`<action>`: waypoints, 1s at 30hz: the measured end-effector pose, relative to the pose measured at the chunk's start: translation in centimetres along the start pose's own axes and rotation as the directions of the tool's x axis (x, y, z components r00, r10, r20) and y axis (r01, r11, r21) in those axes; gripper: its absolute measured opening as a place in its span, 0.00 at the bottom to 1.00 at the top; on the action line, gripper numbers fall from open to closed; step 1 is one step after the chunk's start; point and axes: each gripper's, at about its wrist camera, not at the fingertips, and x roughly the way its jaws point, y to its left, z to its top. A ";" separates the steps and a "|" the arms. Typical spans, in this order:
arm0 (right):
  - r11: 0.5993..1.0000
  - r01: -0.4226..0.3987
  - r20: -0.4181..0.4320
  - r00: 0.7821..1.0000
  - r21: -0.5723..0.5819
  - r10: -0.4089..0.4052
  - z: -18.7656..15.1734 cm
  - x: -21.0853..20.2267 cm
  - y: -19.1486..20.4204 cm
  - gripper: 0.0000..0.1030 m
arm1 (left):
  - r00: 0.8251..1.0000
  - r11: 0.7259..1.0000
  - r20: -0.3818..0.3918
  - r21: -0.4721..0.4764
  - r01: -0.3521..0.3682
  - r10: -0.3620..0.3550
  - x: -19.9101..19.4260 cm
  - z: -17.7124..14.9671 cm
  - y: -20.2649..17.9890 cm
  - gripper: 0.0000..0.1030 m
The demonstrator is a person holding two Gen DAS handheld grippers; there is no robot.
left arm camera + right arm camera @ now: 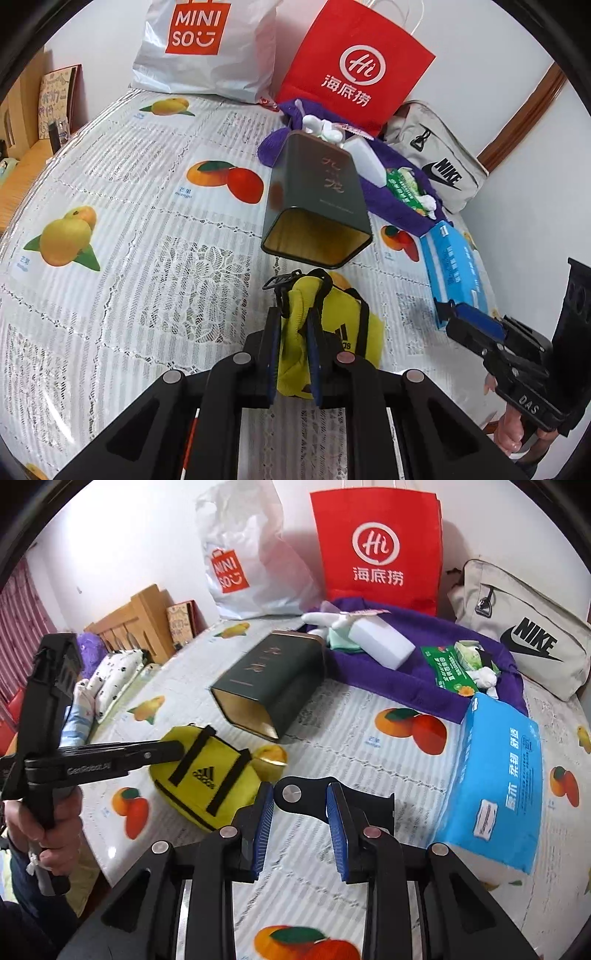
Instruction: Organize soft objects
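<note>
On the tablecloth (110, 184) — left gripper (293, 317) pinching adidas pouch (332, 325).

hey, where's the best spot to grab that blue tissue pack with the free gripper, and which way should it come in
Probably the blue tissue pack's near narrow end, approached from above with the jaws straddling its width. It lies flat and long on the table just right of the right gripper, whose jaws stand open and empty. Its soft wrap should give under the squeeze. The left gripper is busy, clamped on the yellow bag.

The tin (269, 683) lies on the table (351, 886), pouch (207, 775) before it, towel (413, 679) behind, tissue pack (495, 786) right.
</note>
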 end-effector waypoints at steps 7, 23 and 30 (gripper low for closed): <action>1.000 -0.019 0.020 1.000 -0.003 0.019 -1.8 -2.0 1.1 0.28 | 1.000 1.000 0.017 0.016 0.013 -0.014 -1.0 -1.2 -0.7 0.12; 0.994 0.080 0.034 0.996 0.081 -0.082 -8.0 -5.9 -2.4 0.29 | 1.000 0.998 0.018 0.058 0.016 -0.018 -1.2 -3.9 -3.3 0.11; 0.981 0.149 0.018 0.988 0.126 -0.153 -9.7 -5.8 -5.2 0.29 | 0.999 0.998 0.036 0.057 -0.017 0.015 -1.6 -4.1 -3.6 0.11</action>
